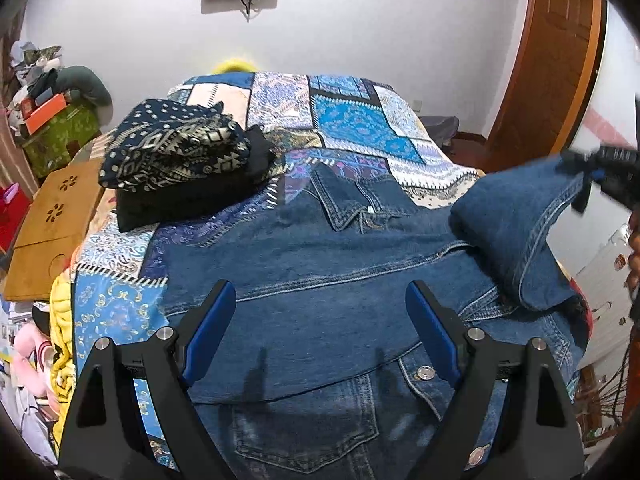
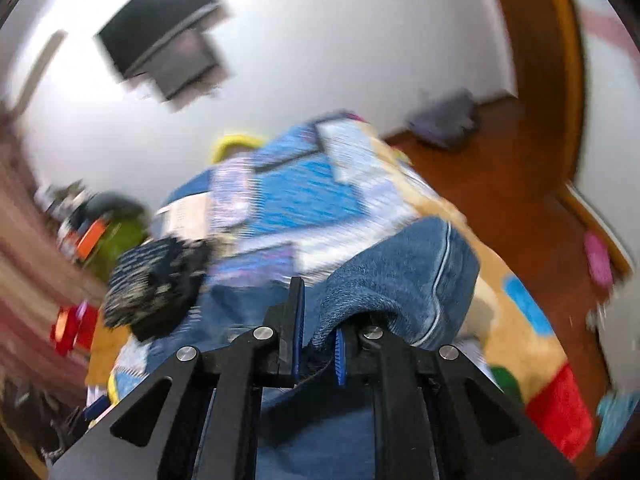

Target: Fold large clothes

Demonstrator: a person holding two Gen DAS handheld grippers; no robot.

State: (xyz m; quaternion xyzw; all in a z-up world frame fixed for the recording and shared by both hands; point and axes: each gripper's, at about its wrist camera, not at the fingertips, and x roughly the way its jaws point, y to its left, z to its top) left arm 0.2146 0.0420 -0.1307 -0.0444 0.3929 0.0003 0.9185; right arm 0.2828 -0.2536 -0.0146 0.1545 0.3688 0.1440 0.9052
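A blue denim jacket (image 1: 320,280) lies spread on the patchwork bedspread (image 1: 352,120), collar toward the far end. My left gripper (image 1: 320,300) is open and empty, hovering over the jacket's middle. My right gripper (image 2: 318,328) is shut on the jacket's right sleeve (image 2: 400,276) and holds it lifted off the bed; it shows at the right edge of the left wrist view (image 1: 600,176) with the sleeve (image 1: 516,224) draped up to it. The right wrist view is motion-blurred.
A stack of folded clothes (image 1: 180,160), patterned navy over black, sits on the bed's left side. A wooden lap desk (image 1: 52,224) lies left of the bed. Cluttered boxes (image 1: 60,128) stand at far left. A wooden door (image 1: 552,60) is at right.
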